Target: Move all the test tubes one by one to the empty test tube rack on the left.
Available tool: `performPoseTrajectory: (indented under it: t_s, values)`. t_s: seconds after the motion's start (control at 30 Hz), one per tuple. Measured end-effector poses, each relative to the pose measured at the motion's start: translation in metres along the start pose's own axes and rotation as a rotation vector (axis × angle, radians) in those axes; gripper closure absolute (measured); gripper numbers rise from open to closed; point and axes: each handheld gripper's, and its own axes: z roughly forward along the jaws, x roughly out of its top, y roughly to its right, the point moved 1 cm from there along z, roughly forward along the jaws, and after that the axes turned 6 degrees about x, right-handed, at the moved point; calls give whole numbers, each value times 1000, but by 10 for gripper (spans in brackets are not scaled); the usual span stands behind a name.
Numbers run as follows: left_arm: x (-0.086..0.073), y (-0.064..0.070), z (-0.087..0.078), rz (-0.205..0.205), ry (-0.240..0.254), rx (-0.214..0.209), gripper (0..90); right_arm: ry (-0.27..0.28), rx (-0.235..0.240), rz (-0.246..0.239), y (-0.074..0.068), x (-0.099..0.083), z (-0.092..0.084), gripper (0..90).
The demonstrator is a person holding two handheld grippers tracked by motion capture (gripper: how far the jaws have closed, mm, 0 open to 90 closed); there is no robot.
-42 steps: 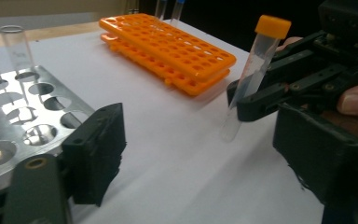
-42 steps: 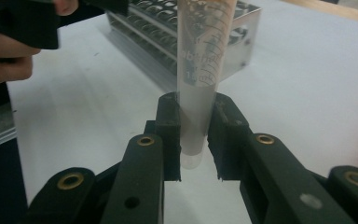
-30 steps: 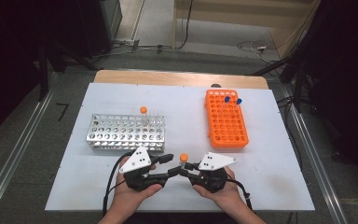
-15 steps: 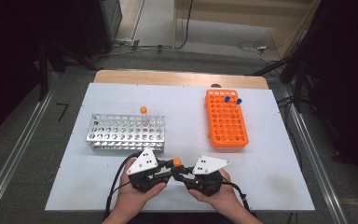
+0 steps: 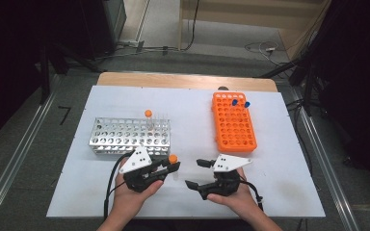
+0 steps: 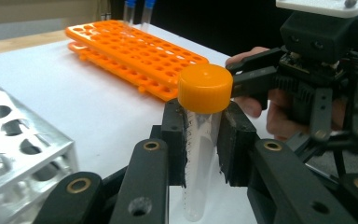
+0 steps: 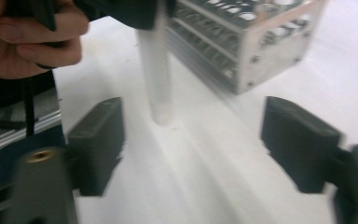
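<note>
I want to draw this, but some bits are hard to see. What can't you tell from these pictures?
- Tube bottom: cut off by the left gripper view's lower edge.
- Tube top in the right gripper view: hidden behind the left gripper, and blurred.
- Whether the metal rack holds clear tubes besides the orange-capped one: too small in the high view.

A white rectangular table [image 5: 192, 110] carries two racks. A silver metal rack [image 5: 125, 136] with rows of round holes lies toward the left edge, about midway between the near and far edges. An orange plastic rack [image 5: 233, 122] lies toward the far right corner, its long side running from far to near. The two racks sit well apart. A strip of bare wood [image 5: 183, 80] runs along the table's far edge.
</note>
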Motion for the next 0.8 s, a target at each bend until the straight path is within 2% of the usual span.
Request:
performPoseTrajectory:
  t_s: [0.03,0.17,0.33,0.47,0.8]
  values:
    - [1,-2,-2,-2,2,7,751,-2,-3,1,3,0,-3,81]
    - [5,-10,-8,-8,12,35,751,8,0,12,14,-2,-18,0]
    - [11,-21,-15,-13,22,71,751,28,-48,33,25,-4,-34,0]
    - [16,-31,-22,-16,29,110,751,17,-91,35,30,-8,-45,0]
    - [31,-65,-36,-19,51,219,750,37,-157,60,42,-22,-73,0]
